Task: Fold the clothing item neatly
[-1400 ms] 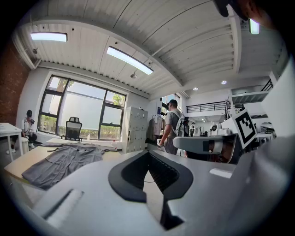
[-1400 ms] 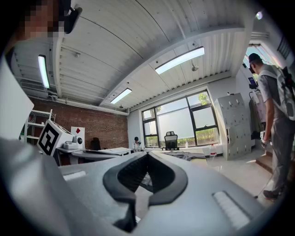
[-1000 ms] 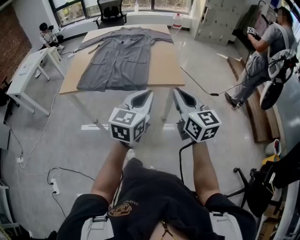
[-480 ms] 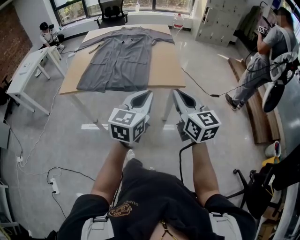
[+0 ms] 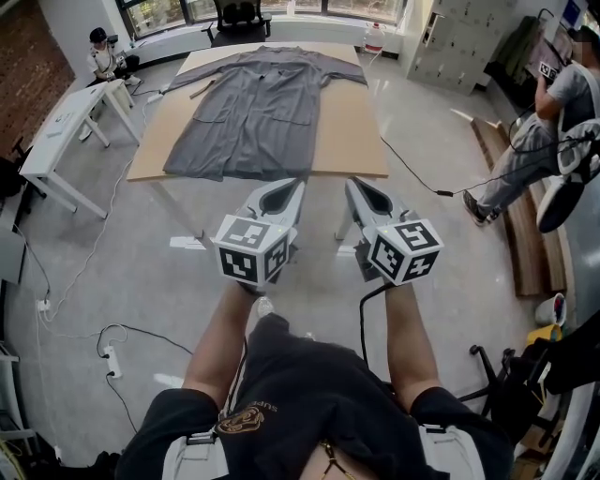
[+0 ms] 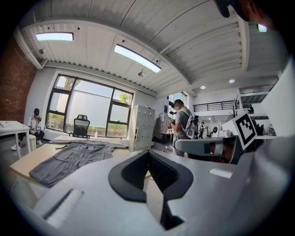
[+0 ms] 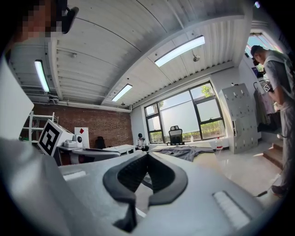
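A long grey coat lies spread flat on a tan table, sleeves out at the far end; the left gripper view shows the coat at lower left, and in the right gripper view the coat is far off. Both grippers hang in the air short of the table's near edge, side by side, pointing at it. My left gripper is shut with nothing in it. My right gripper is shut and empty too. Their jaws also show as the left gripper and the right gripper.
A white table stands to the left, with a seated person behind it. A person stands at the right near wooden boards. A cable runs over the floor right of the tan table. An office chair is beyond.
The view has advanced toward the table: the coat and table now sit nearer and larger. Both grippers keep their pose, side by side and shut.
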